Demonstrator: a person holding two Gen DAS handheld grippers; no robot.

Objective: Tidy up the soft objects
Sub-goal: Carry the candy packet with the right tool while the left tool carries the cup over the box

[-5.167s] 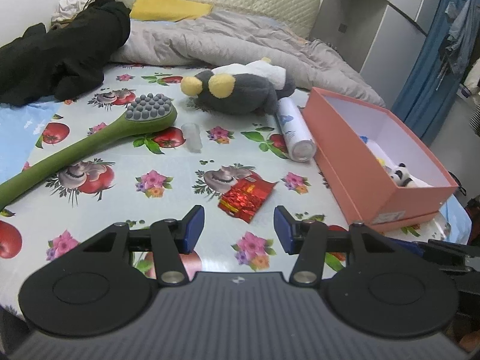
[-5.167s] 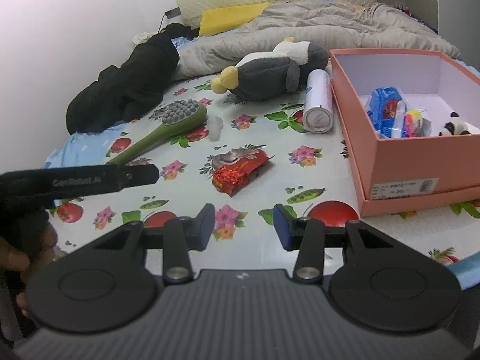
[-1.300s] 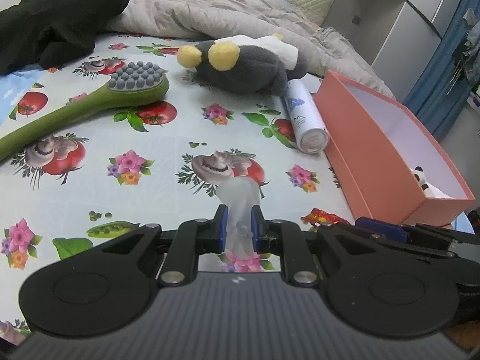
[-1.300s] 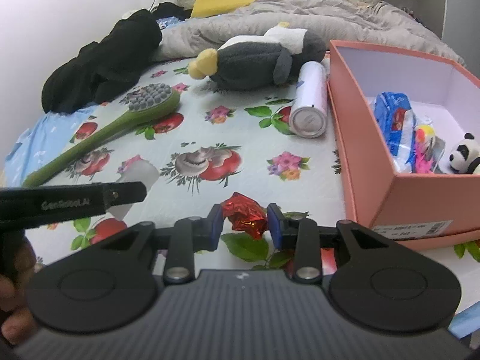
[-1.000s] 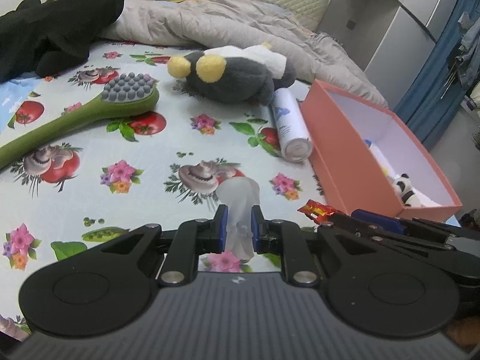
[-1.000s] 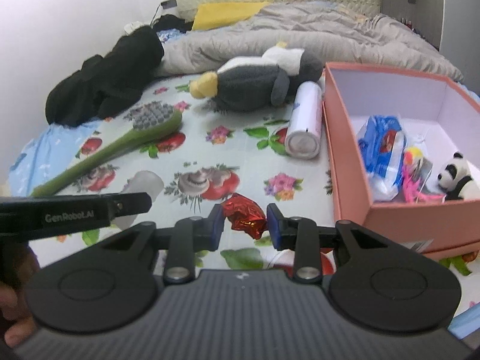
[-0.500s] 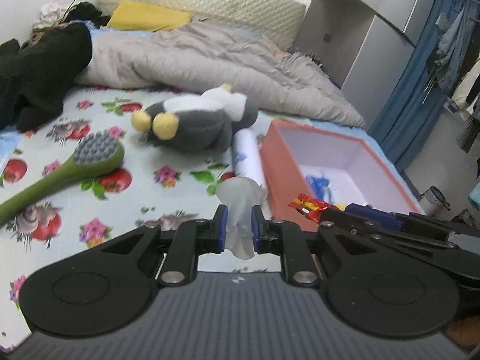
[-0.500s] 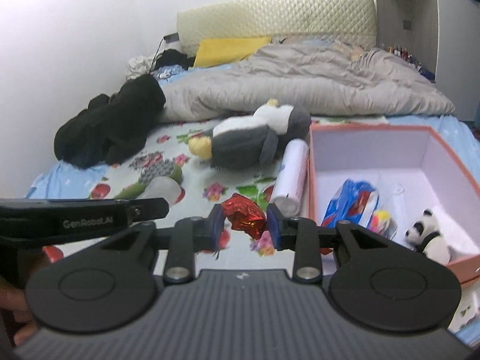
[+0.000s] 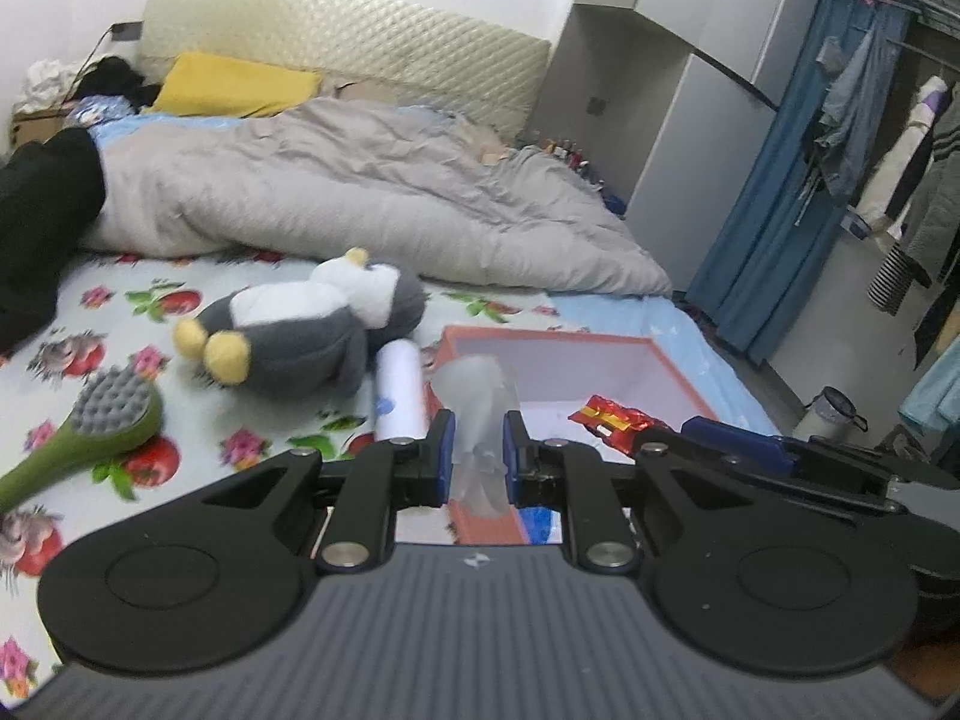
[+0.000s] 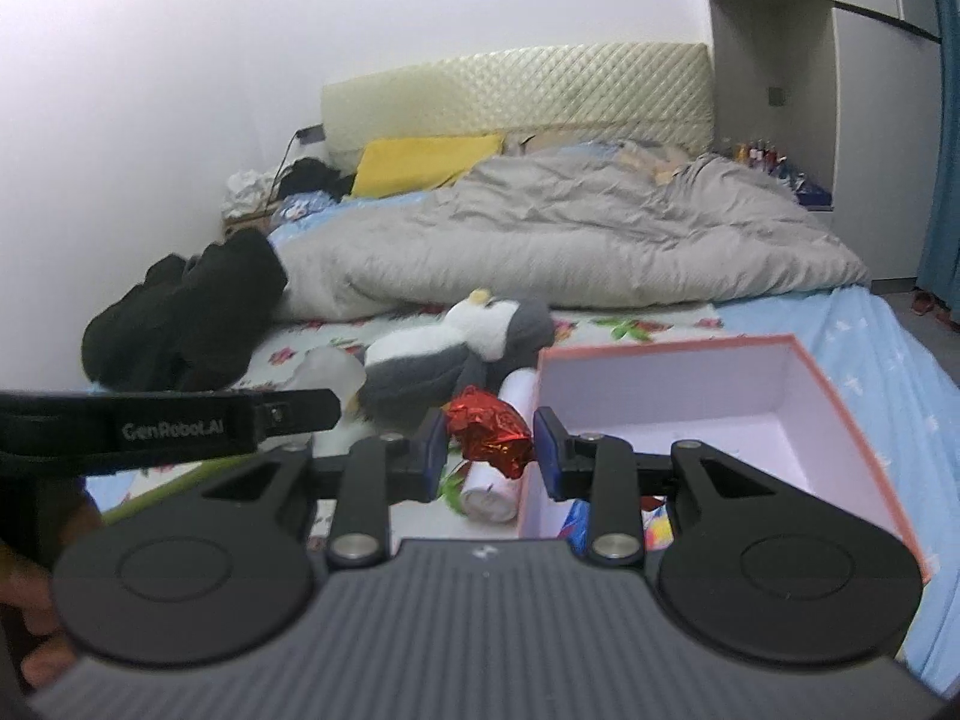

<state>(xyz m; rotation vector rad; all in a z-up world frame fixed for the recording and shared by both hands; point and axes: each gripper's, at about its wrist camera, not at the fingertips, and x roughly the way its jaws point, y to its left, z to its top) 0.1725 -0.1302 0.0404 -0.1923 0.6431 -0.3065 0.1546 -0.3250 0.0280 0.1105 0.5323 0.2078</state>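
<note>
My left gripper (image 9: 477, 456) is shut on a soft translucent white tube (image 9: 477, 414) and holds it in the air above the near left corner of the pink box (image 9: 558, 339). My right gripper (image 10: 489, 447) is shut on a crumpled red foil packet (image 10: 489, 429), held above the pink box's (image 10: 840, 414) left wall. The packet also shows in the left wrist view (image 9: 612, 423). A grey and white plush penguin (image 9: 300, 333) lies on the flowered sheet left of the box.
A white cylinder (image 9: 399, 396) lies between the penguin and the box. A green massage brush (image 9: 102, 426) lies at the left. A grey duvet (image 9: 360, 204), a yellow pillow (image 9: 234, 84) and black clothing (image 10: 186, 312) lie further back. Blue and colourful items (image 10: 576, 519) sit in the box.
Both grippers have risen and moved right, carrying the tube and the foil packet from above the sheet to over the pink box.
</note>
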